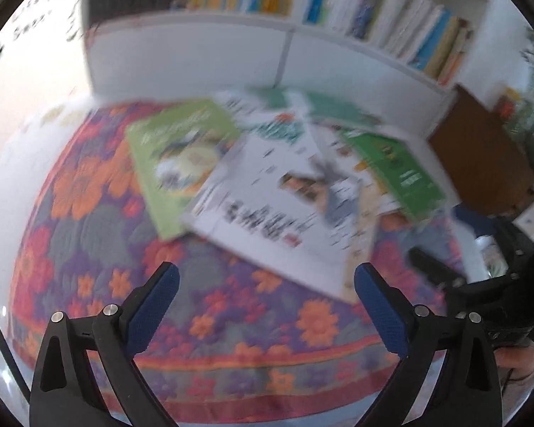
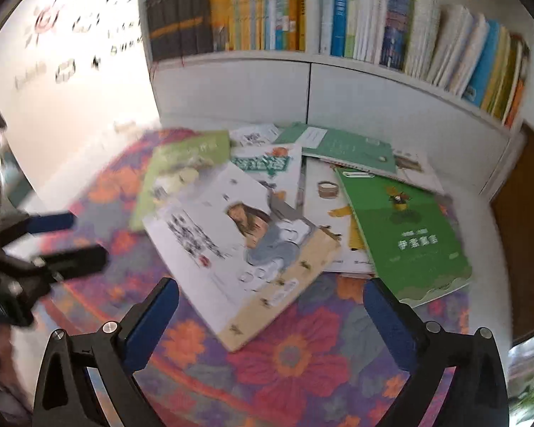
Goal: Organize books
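Landmark: a floral quilt [image 2: 295, 356] is spread in front of a white bookshelf [image 2: 302, 85].
Loose books: a heap is scattered over the far part of the quilt, overlapping one another.
White picture book [image 2: 238, 249]: laid uppermost at the near edge of the heap, tilted.
Green book [image 2: 409, 235]: placed on the heap's right side.
Light-green book [image 1: 178, 163]: seen on the heap's left side, partly covered.
Shelved books [image 2: 252, 10]: stood upright above the quilt.
Left gripper [image 1: 267, 302]: held above the quilt's near part, jaws spread wide, nothing grasped.
Right gripper [image 2: 270, 316]: held just short of the white picture book, jaws spread wide, nothing grasped.
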Motion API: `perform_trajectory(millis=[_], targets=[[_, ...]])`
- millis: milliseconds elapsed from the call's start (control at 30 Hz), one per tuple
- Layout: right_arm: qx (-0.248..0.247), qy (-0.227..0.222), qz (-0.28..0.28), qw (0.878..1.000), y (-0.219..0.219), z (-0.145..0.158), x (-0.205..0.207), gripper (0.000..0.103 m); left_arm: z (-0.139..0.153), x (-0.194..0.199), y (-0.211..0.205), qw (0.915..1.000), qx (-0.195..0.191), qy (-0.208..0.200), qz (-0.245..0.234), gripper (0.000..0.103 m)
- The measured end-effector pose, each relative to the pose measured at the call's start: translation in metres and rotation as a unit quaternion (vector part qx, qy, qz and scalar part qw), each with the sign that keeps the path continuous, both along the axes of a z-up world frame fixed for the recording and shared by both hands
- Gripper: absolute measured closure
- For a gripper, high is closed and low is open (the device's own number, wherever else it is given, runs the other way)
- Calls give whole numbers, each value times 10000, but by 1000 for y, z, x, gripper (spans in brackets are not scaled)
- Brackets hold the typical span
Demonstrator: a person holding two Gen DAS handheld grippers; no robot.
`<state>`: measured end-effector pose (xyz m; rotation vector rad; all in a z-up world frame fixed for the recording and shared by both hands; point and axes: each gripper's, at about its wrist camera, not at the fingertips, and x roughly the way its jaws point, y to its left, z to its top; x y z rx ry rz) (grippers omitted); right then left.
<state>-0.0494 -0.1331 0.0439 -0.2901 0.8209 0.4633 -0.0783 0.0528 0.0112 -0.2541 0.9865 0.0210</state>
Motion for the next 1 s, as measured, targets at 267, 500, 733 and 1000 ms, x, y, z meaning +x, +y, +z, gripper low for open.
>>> perform_trajectory(millis=[267,500,733,1000], targets=[[-164,-192,48,9997,8,-37,75,15,-64,18,34,9948,-586,441,709,6],[-389,438,133,9982,30,-79,134,22,-86,38,44,9944,99,600,864,7],[-197,932,441,9945,36,-87,127,24,-90,49,46,9971,2,587,474,7],[138,1861,974,9776,28,-101,33,24,-90,28,-12,9949,253,616,-759,7]])
